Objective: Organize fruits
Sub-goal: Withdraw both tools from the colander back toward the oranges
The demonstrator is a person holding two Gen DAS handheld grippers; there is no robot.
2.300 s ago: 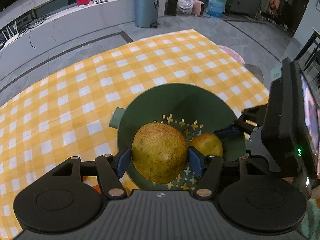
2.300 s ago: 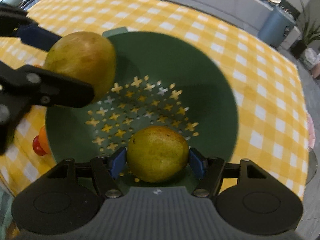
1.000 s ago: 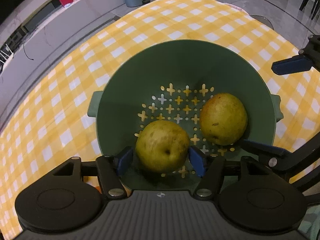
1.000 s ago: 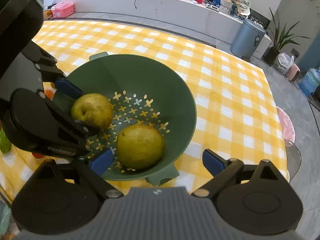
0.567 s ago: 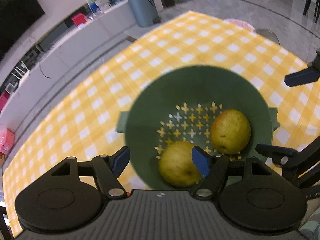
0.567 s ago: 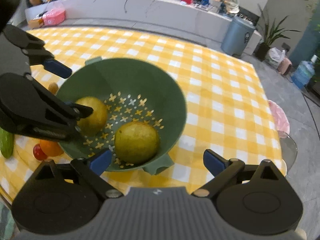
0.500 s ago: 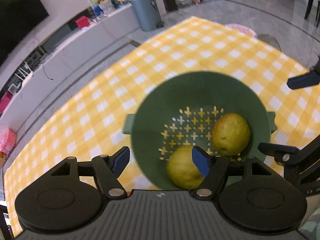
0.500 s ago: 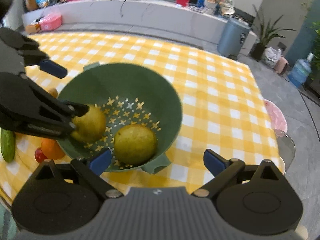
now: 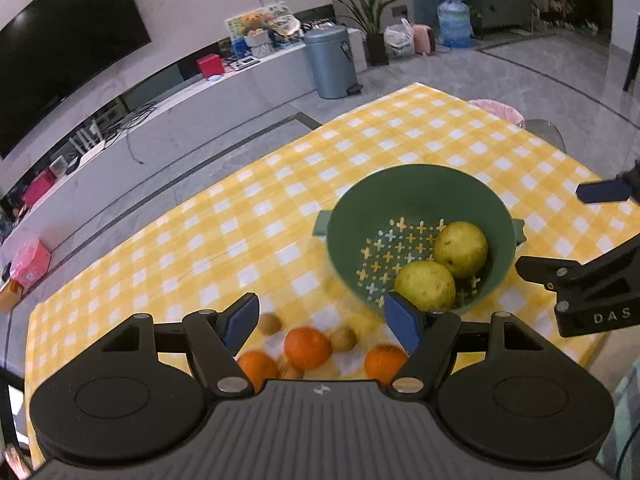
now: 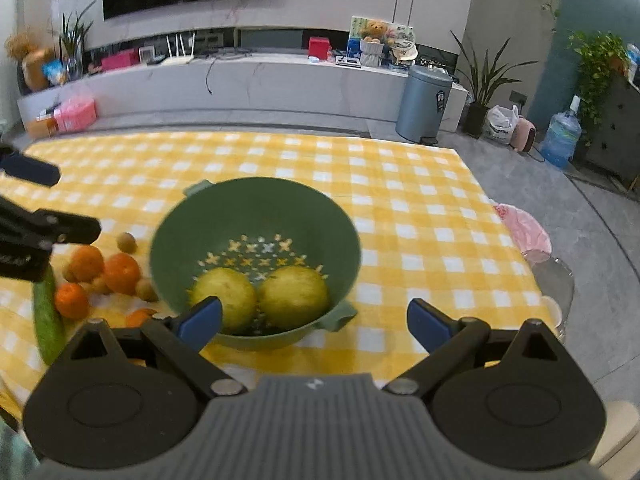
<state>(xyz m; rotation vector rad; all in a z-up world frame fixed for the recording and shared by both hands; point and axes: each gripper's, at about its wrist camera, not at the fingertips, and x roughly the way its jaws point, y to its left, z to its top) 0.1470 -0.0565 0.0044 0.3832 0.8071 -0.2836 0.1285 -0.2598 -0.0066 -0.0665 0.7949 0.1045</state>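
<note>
A green colander (image 9: 416, 184) stands on the yellow checked tablecloth and holds two yellow-green pears (image 9: 426, 285) (image 9: 461, 243). It also shows in the right wrist view (image 10: 256, 204) with both pears (image 10: 224, 297) (image 10: 294, 297). My left gripper (image 9: 322, 322) is open and empty, raised to the colander's left above several oranges (image 9: 307, 347) and small brown fruits (image 9: 343, 338). My right gripper (image 10: 314, 322) is wide open and empty, raised over the colander's near side.
Oranges (image 10: 122, 267), small brown fruits (image 10: 127, 242) and a green cucumber (image 10: 47, 316) lie left of the colander. The table's right edge (image 10: 532, 280) drops to the floor. A grey bin (image 10: 423, 104) and a low white shelf stand behind.
Both grippers have let go of their pears into the colander, opened and pulled back and up. The loose fruit on the cloth has come into view.
</note>
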